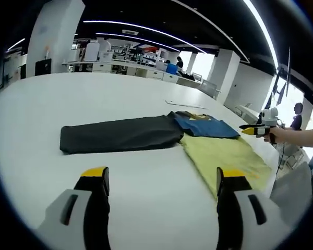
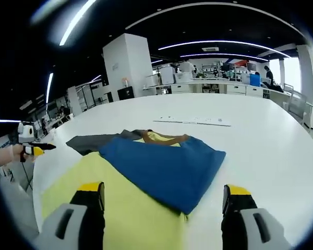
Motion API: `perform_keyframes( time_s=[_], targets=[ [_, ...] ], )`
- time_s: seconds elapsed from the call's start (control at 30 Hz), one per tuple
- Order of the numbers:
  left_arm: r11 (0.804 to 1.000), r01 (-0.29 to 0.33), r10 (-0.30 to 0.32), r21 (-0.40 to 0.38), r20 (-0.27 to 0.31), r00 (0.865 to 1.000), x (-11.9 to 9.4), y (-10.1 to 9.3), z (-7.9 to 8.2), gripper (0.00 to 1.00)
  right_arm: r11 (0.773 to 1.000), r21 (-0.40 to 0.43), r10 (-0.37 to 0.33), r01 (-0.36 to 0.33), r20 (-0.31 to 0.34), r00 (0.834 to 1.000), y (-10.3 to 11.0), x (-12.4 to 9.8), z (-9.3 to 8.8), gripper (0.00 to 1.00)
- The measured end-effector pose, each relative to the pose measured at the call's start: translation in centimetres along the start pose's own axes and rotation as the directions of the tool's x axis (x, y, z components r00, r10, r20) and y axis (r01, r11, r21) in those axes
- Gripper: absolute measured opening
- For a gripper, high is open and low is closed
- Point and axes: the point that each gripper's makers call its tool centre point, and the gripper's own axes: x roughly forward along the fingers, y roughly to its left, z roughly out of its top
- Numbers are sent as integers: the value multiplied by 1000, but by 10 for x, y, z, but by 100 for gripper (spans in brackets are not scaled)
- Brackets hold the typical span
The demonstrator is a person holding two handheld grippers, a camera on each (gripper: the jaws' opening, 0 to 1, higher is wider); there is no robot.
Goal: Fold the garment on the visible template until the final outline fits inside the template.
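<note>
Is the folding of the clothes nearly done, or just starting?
Just starting, it looks. The dark garment lies stretched long on the white table, the blue garment overlaps the yellow garment. Both grippers, left and right, are open, holding nothing. A marked template isn't clear; all the folding seems left.

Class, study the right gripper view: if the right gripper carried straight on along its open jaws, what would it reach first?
Probably the blue garment, whose near corner lies between the right gripper's jaws, on top of the yellow garment. Height above the cloth is unclear.
</note>
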Motion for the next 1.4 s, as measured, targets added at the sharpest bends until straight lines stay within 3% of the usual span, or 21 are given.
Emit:
perform_keyframes(
  time_s=[0.07, 0.13, 0.23, 0.4, 0.57, 0.77, 0.87, 1.0, 1.07, 1.23, 1.4],
  targets=[
    [1000, -12, 12, 3, -1, 1000, 2, 12, -1, 82, 1000, 24, -5, 5, 7, 1000, 0, -3, -4, 94],
    [997, -75, 75, -6, -3, 997, 2, 30, -1, 80, 999, 42, 7, -8, 12, 1000, 3, -6, -8, 94],
    [990, -136, 138, -47, 50, 989, 3, 51, 10, 78, 999, 49, 5, -6, 15, 1000, 4, -9, -11, 93],
    [978, -196, 201, -75, 61, 978, 8, 81, 15, 73, 998, 56, 6, -6, 4, 1000, 5, -13, -16, 92],
    [949, -288, 299, -131, 74, 951, 9, 109, 15, 70, 997, 71, 0, -1, 21, 1000, 8, -18, -16, 90],
    [916, -363, 381, -173, 85, 921, 11, 128, 19, 61, 999, 52, 2, -3, 17, 1000, 8, -22, -20, 91],
    [910, -384, 399, -156, 81, 913, 15, 133, 18, 57, 999, 48, 2, -3, 18, 1000, 8, -25, -20, 90],
    [893, -408, 430, -190, 87, 899, 16, 138, 18, 51, 999, 53, -8, 7, 20, 1000, 5, -29, -19, 90],
    [887, -409, 433, -213, 78, 898, 19, 140, 17, 43, 998, 57, -15, 14, 25, 1000, 3, -31, -19, 90],
    [888, -398, 423, -231, 67, 904, 26, 144, 12, 37, 997, 68, -31, 29, 30, 999, -4, -34, -19, 89],
    [861, -425, 463, -281, 83, 882, 21, 159, 17, 30, 997, 76, -34, 32, 27, 999, -1, -37, -24, 89]
  ],
)
